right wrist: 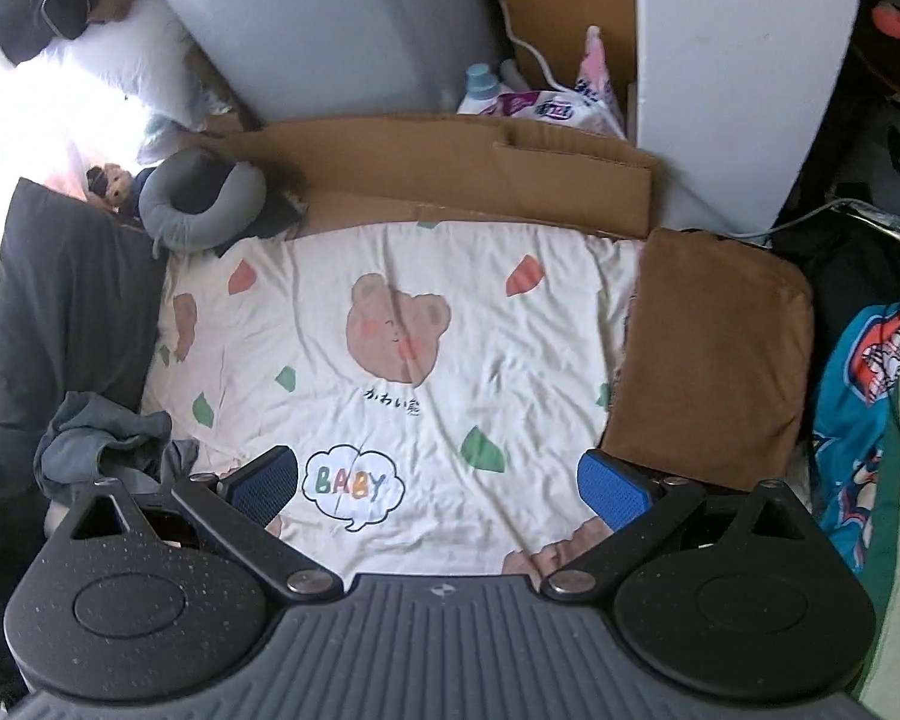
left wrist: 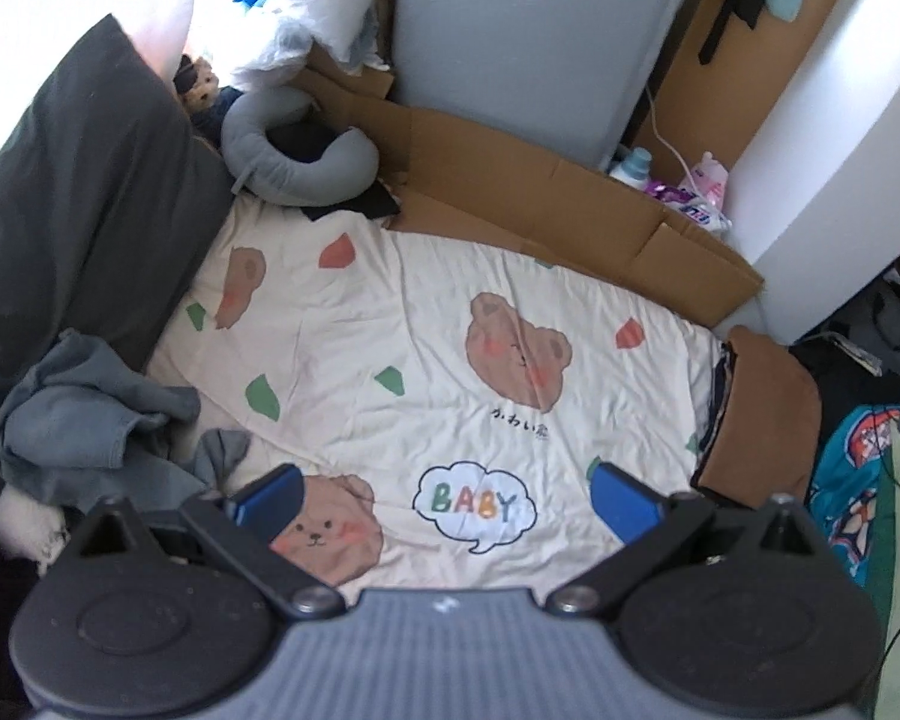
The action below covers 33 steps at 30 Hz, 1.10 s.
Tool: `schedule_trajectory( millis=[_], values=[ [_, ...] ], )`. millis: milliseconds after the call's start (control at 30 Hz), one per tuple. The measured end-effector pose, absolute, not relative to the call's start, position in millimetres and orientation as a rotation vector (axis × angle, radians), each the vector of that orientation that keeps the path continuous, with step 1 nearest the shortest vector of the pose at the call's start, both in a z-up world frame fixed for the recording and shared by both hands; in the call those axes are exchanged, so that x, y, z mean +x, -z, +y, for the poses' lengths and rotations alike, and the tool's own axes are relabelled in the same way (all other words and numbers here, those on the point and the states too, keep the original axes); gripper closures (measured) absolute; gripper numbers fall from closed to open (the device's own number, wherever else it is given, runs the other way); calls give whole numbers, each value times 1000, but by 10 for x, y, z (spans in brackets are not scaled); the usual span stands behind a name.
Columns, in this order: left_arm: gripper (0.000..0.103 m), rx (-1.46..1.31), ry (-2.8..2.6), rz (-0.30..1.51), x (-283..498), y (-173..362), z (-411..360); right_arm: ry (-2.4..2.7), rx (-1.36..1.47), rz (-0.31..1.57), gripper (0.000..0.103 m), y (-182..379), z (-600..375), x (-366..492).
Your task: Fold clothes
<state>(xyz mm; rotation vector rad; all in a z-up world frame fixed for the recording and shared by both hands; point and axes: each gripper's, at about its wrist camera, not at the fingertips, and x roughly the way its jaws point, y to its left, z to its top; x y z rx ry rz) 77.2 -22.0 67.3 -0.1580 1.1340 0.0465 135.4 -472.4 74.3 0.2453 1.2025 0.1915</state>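
Note:
A crumpled grey-blue garment (left wrist: 84,414) lies at the left edge of the bed, on a cream sheet with bear prints (left wrist: 402,324); it also shows in the right wrist view (right wrist: 102,444). A folded brown garment (right wrist: 714,354) lies on top of a stack at the right edge of the bed, also in the left wrist view (left wrist: 762,420). My left gripper (left wrist: 444,504) is open and empty above the sheet, its left finger near the grey garment. My right gripper (right wrist: 438,489) is open and empty, its right finger next to the brown stack.
A dark grey pillow (left wrist: 72,210) lies at the left. A grey neck pillow (left wrist: 294,150) and a small doll (left wrist: 201,84) sit at the head. Flattened cardboard (left wrist: 540,204) lines the far side, before a grey cabinet (left wrist: 528,36). Bottles and packets (right wrist: 540,96) stand behind. Colourful fabric (right wrist: 864,372) lies at the right.

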Motion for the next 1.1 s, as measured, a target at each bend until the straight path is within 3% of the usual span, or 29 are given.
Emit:
schedule_trajectory(
  millis=[533,1100],
  values=[
    [0,-181,-106,1097,277,-60,-50,-311,195,1208,1,-618,-3598,1211],
    [0,-180,-227,1017,42,229,-157,-210,141,1152,1,-158,-3379,725]
  ],
)
